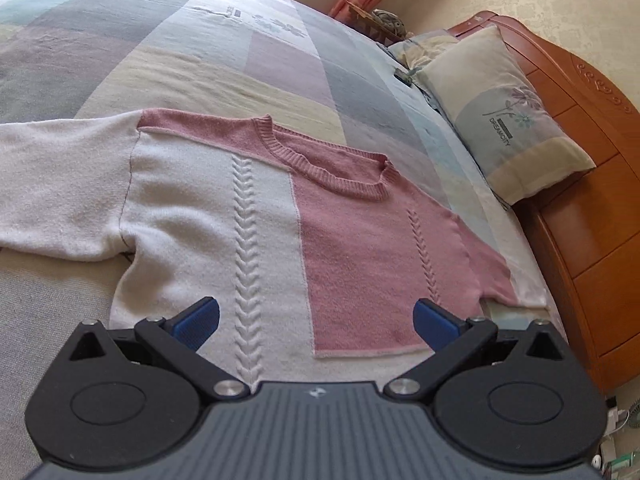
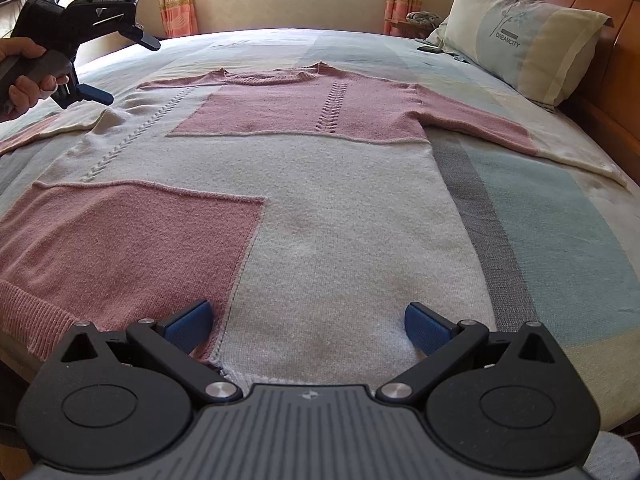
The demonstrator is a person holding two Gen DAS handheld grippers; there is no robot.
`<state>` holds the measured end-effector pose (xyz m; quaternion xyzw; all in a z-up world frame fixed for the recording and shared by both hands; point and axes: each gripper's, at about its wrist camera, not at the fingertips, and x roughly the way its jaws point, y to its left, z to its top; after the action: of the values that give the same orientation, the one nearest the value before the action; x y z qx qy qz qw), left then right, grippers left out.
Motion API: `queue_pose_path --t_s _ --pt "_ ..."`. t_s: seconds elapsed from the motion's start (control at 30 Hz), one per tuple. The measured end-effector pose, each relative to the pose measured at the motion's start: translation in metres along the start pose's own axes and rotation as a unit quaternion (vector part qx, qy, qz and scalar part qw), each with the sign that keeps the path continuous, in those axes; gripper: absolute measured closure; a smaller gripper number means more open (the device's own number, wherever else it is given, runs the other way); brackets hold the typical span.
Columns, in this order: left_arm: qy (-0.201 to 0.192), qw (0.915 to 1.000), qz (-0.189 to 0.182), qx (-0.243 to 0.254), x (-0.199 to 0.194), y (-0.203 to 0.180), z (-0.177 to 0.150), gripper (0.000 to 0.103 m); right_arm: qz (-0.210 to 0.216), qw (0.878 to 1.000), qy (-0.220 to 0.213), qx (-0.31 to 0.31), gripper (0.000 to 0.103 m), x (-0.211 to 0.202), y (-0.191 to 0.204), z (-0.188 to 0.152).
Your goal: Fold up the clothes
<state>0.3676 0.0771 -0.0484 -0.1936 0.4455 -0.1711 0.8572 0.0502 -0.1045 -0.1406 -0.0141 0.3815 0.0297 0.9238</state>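
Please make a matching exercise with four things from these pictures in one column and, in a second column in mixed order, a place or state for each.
1. sweater
2. pillow
3. left gripper
4. right gripper

a. leaning on the headboard
b. open, over the sweater's hem
c. spread flat on the bed
d. open, held in a hand above the sleeve

Pairs: 1-c, 2-a, 3-d, 4-b

The sweater (image 2: 320, 184) lies flat on the bed (image 2: 560, 220); the pillow (image 2: 520, 36) beyond its right sleeve.
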Motion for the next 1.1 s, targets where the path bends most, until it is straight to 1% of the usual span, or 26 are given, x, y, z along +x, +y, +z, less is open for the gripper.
queue_pose_path --t_s 0.07,0.17,0.23,0.33,0.47,0.63,0.7,0.77,0.83,0.87,0.93,0.97,1.03,1.07,1.1 --pt "0.027 0.9993 -0.008 0.026 -0.006 -0.015 -0.023 0.001 -0.002 1.0 -0.004 0.001 0.0 0.0 0.001 -0.001" --pt "0.061 0.9968 -0.016 0.05 -0.008 -0.024 -0.056 0.001 -0.003 1.0 -0.007 0.002 0.0 0.0 0.0 -0.001" --pt "0.078 0.9956 -0.014 0.05 -0.008 -0.019 -0.076 0.001 -0.003 1.0 -0.009 0.002 0.0 0.0 0.0 -0.002" --pt "0.09 0.9956 -0.003 0.024 -0.009 0.004 -0.099 0.001 -0.003 1.0 -0.012 0.003 0.0 0.0 0.001 -0.003" --pt "0.047 0.9976 -0.049 0.007 -0.023 0.024 -0.111 0.001 -0.004 1.0 -0.017 0.006 0.0 -0.001 0.001 -0.005" --pt "-0.012 0.9974 -0.07 0.01 -0.028 0.029 -0.126 0.001 -0.008 1.0 -0.027 0.008 0.0 -0.002 0.002 -0.008" --pt "-0.047 0.9956 -0.08 0.015 -0.03 0.031 -0.136 0.001 -0.009 0.999 -0.036 0.006 0.0 -0.003 0.003 -0.011" --pt "-0.053 0.9956 -0.072 0.026 -0.031 0.027 -0.137 0.001 -0.012 0.999 -0.042 0.005 0.0 -0.004 0.003 -0.013" --pt "-0.055 0.9968 -0.029 0.05 -0.029 0.013 -0.131 0.001 -0.014 0.999 -0.039 0.008 0.0 -0.005 0.003 -0.012" --pt "-0.065 0.9952 -0.001 0.074 -0.03 0.004 -0.129 0.001 -0.015 0.999 -0.036 0.01 0.0 -0.005 0.004 -0.01" --pt "-0.095 0.9867 0.04 0.126 -0.032 -0.009 -0.126 0.001 -0.022 0.999 -0.027 0.01 0.0 -0.005 0.006 -0.006" --pt "-0.108 0.9847 0.035 0.133 -0.034 -0.008 -0.126 0.001 -0.024 0.999 -0.024 0.01 0.0 -0.006 0.007 -0.004" --pt "-0.118 0.9863 0.009 0.115 -0.037 0.006 -0.127 0.001 -0.015 1.0 -0.022 0.003 0.0 -0.011 0.012 -0.001" --pt "-0.116 0.9874 0.007 0.108 -0.037 0.013 -0.128 0.001 -0.008 1.0 -0.025 -0.004 0.0 -0.015 0.016 0.002" --pt "-0.113 0.9877 0.017 0.107 -0.036 0.019 -0.129 0.001 -0.001 0.999 -0.033 -0.012 0.0 -0.019 0.021 0.006"
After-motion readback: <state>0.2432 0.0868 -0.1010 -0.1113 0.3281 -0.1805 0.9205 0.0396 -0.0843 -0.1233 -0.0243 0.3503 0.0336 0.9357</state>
